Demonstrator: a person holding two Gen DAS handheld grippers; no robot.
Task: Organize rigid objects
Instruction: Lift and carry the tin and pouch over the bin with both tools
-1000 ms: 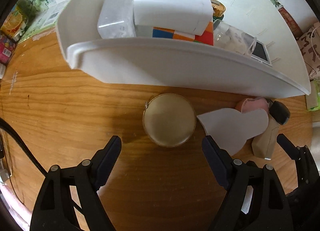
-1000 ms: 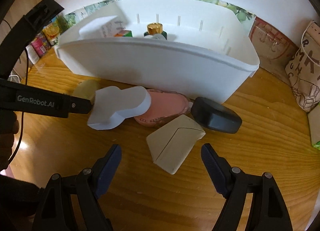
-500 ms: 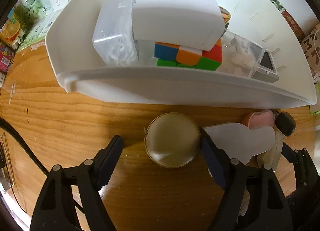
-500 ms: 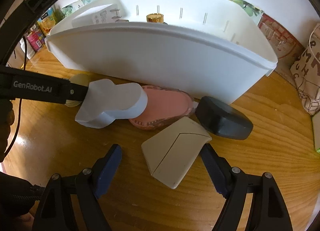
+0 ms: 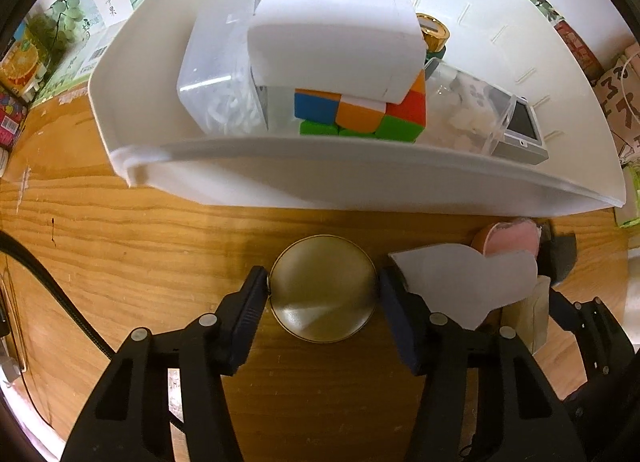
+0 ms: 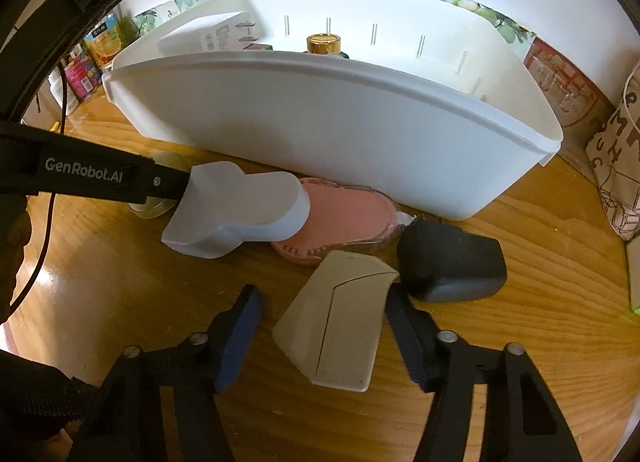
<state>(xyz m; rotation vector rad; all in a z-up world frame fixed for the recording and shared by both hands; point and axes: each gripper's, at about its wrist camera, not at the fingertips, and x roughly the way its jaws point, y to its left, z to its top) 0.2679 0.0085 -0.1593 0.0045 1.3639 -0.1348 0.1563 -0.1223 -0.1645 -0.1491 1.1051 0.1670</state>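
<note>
On the wooden table [image 5: 120, 246], in front of the white bin [image 5: 360, 178], a round gold tin [image 5: 323, 289] is flanked by the fingers of the left gripper [image 5: 323, 294]. Its jaws have just been closing, and both pads are seen against the tin's rim on either side, so the tin appears to be clamped, though firm pressure cannot be confirmed from this view. Just beside the right-hand finger a white curved block [image 5: 468, 282] is seen, resting partly on a pink oval object [image 6: 352, 222].

Before the right gripper [image 6: 322, 322] a beige wedge-shaped case [image 6: 336, 322] lies flat between the fingers. These jaws have also just been closing. The right-hand pad is seen touching the case's edge, while a clear gap is left between the left-hand pad and the case, so the case is not yet gripped. A dark grey case [image 6: 452, 266] is found just beyond, touching the beige one's far corner.
</note>
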